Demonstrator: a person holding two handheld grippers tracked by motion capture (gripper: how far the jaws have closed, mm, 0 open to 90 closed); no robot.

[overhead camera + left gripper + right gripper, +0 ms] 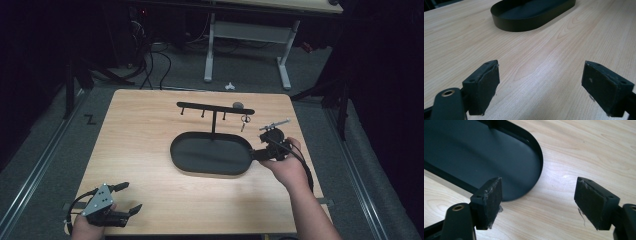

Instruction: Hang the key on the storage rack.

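Jaws of both grippers stand wide apart and hold nothing. We find the right gripper [257, 150] at the tray's [190, 162] 3 o'clock end, rim just off its left pad; the tray's long axis runs 9 to 3. The left gripper [127, 197] rests well apart at 7 o'clock.

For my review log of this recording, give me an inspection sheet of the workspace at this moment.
Surface: light wooden table, bare apart from the items below.
Job's things: black oval metal tray with an upright T-shaped hook rack; a small key hangs from the rack's right end.
Clutter: nothing seen.
Grippers: left gripper open, empty, at the near left corner; right gripper open, empty, at the tray's right end.
Cables: a black cable trails from the right gripper; more lie on the floor.
Surroundings: grey carpet, a white-legged desk behind, dark room.
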